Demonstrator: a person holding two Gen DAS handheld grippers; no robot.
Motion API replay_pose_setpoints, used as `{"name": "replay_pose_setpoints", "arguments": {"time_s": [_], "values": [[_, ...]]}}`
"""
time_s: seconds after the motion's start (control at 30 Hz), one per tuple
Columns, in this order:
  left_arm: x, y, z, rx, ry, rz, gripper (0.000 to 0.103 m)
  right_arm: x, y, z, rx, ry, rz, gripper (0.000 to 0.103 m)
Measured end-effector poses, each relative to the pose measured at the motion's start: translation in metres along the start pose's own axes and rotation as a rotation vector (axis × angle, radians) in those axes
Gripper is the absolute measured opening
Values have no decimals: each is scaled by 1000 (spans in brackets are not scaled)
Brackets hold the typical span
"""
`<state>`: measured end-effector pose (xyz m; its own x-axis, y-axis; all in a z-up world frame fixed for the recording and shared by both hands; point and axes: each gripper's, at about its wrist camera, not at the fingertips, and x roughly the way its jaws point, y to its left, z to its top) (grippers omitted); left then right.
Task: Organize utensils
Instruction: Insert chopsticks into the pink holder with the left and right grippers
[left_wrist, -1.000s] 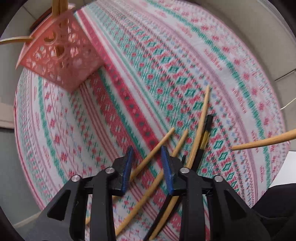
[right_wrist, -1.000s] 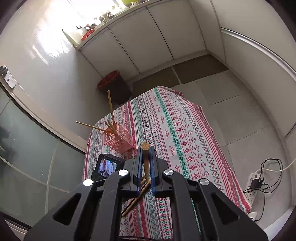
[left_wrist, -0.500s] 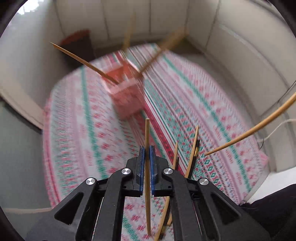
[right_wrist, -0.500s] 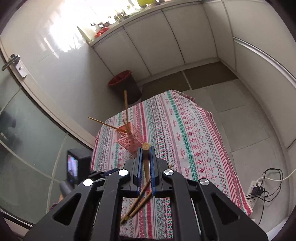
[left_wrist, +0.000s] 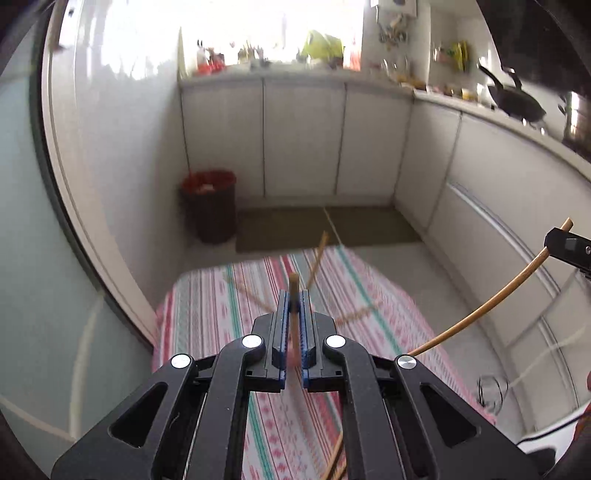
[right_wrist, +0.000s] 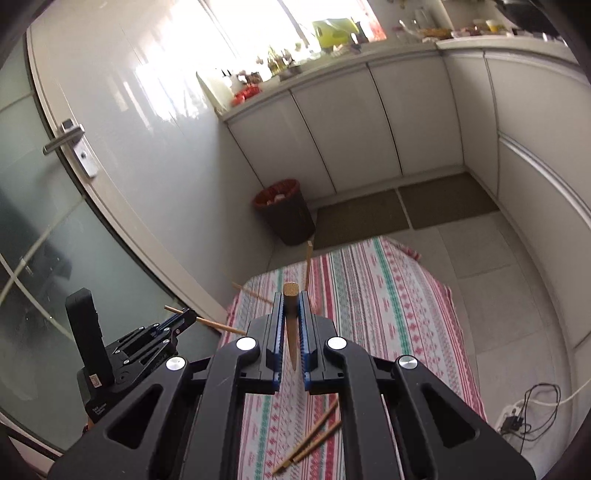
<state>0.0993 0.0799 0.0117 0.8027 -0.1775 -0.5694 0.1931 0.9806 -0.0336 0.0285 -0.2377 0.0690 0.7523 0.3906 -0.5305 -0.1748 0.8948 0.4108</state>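
My left gripper (left_wrist: 294, 295) is shut on a wooden chopstick (left_wrist: 293, 314) and holds it well above the patterned tablecloth (left_wrist: 236, 317). My right gripper (right_wrist: 291, 297) is shut on another wooden chopstick (right_wrist: 291, 325), also raised; that chopstick shows in the left wrist view (left_wrist: 487, 306) as a long curved stick. The left gripper shows in the right wrist view (right_wrist: 184, 318) with its chopstick (right_wrist: 216, 325). The pink holder is mostly hidden behind both grippers; chopsticks standing in it (right_wrist: 307, 262) stick up. Loose chopsticks (right_wrist: 314, 435) lie on the cloth.
A dark bin with a red liner (right_wrist: 284, 212) stands on the floor beyond the table. White cabinets (left_wrist: 303, 136) line the far wall. A glass door (right_wrist: 51, 266) is at the left. A power strip with cables (right_wrist: 517, 417) lies on the floor at right.
The left gripper closed on a chopstick from the cloth, lifted it and tilted up toward the room. The right gripper kept its chopstick and also tilted upward.
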Motion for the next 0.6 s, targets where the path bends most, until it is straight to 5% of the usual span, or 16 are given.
{"name": "replay_pose_setpoints", "arguments": {"time_s": [0.3,0.6], "values": [[6,-7,36,-14,-75,-3,4,17,29,55,-37,-72,13,8],[63,-2,30,-60,-23,30,6,73,29,66,-66,-62,-29,8]]}}
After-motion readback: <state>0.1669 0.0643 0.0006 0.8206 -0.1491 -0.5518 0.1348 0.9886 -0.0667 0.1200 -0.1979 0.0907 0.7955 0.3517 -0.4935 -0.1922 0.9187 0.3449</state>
